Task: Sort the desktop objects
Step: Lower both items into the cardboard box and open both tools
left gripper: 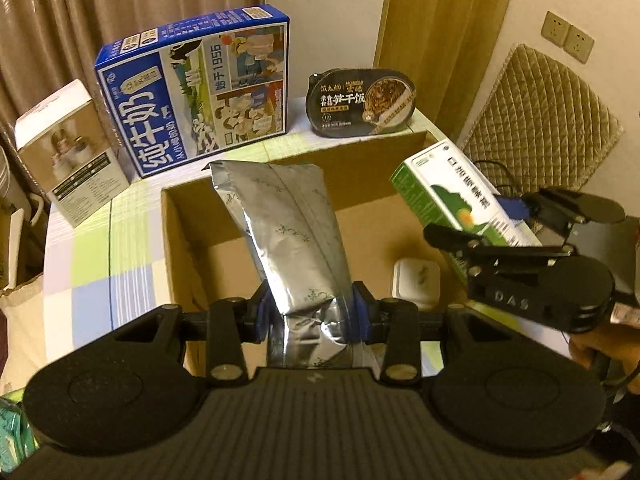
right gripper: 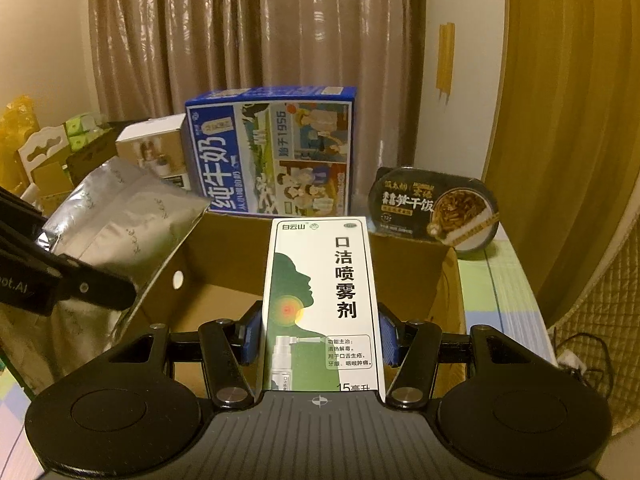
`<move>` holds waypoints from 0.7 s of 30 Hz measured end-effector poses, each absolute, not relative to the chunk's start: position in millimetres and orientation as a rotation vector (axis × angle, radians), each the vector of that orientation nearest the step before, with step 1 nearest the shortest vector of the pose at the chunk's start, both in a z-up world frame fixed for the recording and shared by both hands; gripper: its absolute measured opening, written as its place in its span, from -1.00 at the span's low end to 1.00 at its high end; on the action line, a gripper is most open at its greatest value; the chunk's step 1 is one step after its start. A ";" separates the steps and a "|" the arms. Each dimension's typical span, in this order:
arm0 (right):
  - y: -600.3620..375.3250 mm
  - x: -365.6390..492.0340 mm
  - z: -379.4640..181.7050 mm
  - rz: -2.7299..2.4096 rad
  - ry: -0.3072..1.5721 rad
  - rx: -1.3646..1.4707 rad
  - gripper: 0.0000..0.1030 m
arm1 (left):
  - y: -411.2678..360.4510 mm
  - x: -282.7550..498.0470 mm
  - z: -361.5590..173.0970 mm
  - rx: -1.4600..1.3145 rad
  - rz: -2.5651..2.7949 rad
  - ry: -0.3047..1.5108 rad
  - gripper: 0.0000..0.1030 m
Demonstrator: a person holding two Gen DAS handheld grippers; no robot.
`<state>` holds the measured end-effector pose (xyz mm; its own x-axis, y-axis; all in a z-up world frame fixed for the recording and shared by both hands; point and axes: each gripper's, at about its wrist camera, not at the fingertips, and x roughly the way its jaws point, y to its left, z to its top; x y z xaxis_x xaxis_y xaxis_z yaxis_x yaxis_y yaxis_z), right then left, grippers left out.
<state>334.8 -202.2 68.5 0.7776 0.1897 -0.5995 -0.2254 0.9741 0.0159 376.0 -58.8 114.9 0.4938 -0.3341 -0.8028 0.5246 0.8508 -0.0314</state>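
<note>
Table (left gripper: pixel 100 256): covered with a pastel checked cloth; curtain (right gripper: pixel 240 40) behind it.

Carton (left gripper: pixel 176 232): open brown cardboard, standing on the table in front of both grippers; a round hole in its left wall shows in the right wrist view.

Milk box (left gripper: pixel 192 92): blue, upright on the table just behind the carton's far wall.

Photo box (left gripper: pixel 72 152): white and tan, upright on the table left of the milk box, just beside it.

Rice tub (left gripper: pixel 360 98): black oval instant meal, propped up at the table's far right, behind the carton's corner.

Foil bag (left gripper: pixel 280 216): silver, printed with small sprigs. Held above the carton's open top, its lower end pinched between the blue pads (left gripper: pixel 262 312) of the left gripper (left gripper: pixel 312 314). Jaws narrowed onto the bag, foil creased at the pinch.

Spray box (right gripper: pixel 320 300): white and green, throat-spray carton. Held over the carton's near right side, gripped across its width by the right gripper (right gripper: pixel 320 340). Both pads press its long edges.

White case (left gripper: pixel 416 284): small, rounded, lying on the carton floor near the right wall.

Hand (left gripper: pixel 600 348): grips the right gripper's handle, at the edge of the left wrist view.
</note>
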 end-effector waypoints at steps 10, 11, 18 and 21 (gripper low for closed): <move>-202.8 352.6 54.1 0.222 0.665 -0.053 0.03 | -69.8 413.5 98.5 0.211 -0.513 0.899 -0.33; -203.4 354.2 53.3 0.220 0.666 -0.052 0.03 | -70.5 416.4 97.4 0.211 -0.507 0.893 -0.33; -205.0 357.4 49.6 0.220 0.677 -0.040 0.03 | -66.1 417.3 96.7 0.217 -0.493 0.865 -0.33; -203.3 358.8 49.6 0.234 0.680 -0.020 0.03 | -60.3 415.9 97.3 0.207 -0.483 0.858 -0.32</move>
